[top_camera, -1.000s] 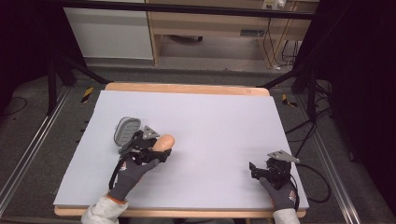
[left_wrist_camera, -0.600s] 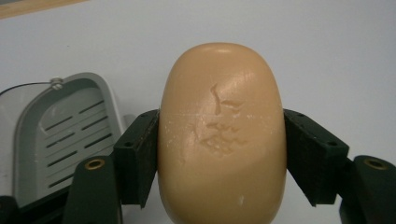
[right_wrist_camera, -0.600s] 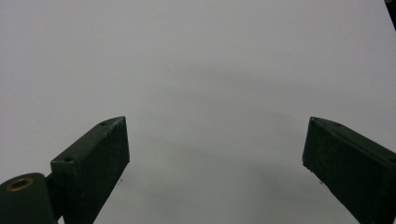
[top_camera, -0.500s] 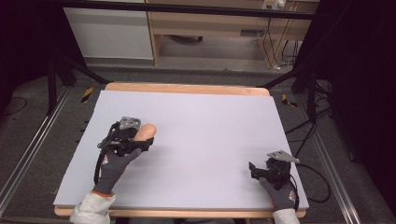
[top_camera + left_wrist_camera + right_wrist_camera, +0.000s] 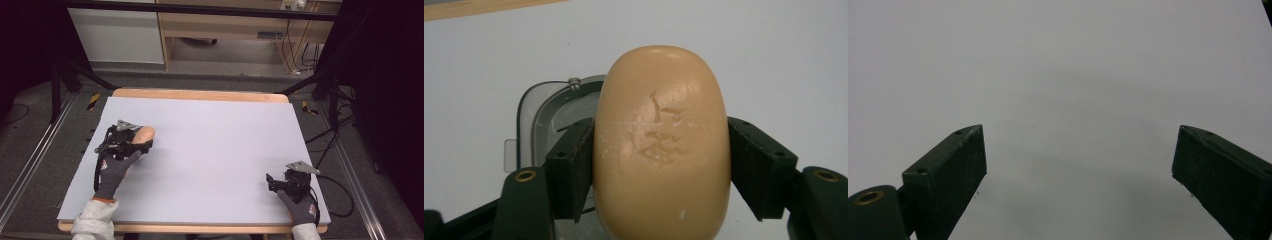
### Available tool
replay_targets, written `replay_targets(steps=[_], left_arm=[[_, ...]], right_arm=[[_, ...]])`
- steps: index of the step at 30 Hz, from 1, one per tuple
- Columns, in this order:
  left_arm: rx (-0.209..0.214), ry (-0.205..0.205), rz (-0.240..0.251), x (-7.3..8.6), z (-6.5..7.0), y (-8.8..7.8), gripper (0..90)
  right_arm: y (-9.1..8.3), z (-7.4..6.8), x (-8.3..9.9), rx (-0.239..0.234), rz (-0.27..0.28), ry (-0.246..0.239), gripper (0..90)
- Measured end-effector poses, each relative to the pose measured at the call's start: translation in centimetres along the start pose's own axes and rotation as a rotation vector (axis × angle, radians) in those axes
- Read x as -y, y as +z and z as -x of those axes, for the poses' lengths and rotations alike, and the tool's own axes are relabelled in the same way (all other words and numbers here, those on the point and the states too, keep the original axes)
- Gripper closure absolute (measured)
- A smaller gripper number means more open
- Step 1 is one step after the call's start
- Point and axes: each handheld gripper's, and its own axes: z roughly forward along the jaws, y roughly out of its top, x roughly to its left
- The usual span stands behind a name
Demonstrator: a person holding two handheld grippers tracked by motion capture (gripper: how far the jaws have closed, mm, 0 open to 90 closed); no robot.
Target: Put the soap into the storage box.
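Note:
A tan oval soap bar [image 5: 659,145] is clamped by its sides between the two black jaws of my left gripper [image 5: 661,150]. Behind and under the bar lies a clear grey soap dish [image 5: 549,112] on the pale mat. In the high view the left gripper [image 5: 141,143] holds the soap bar [image 5: 145,133] at the mat's left side, and the hand covers the dish. My right gripper [image 5: 270,181] rests near the front right corner. Its jaws stand wide apart over bare mat, as the right gripper [image 5: 1078,150] view shows.
The pale lilac mat [image 5: 215,135] covers a wooden table [image 5: 200,94], whose edge shows along the far side. Cables [image 5: 330,145] trail off the table's right. A metal frame and shelving stand beyond the far edge.
My left gripper has carried the soap bar leftward and a little farther away, and now hangs over the dish. The right gripper has stayed still.

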Motion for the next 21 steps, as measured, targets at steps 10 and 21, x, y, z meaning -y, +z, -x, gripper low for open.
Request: replay_targets(steps=[10,21], left_arm=[[-0.036,-0.024,-0.026,0.4,-1.5,1.3,31.4],[-0.061,-0.036,-0.043,0.9,-2.1,2.1,31.4]], right_arm=[[0.1,0.0,0.0,0.0,-0.005,0.002,7.4],[0.1,-0.1,0.0,-0.001,-0.009,0.001,7.4]])
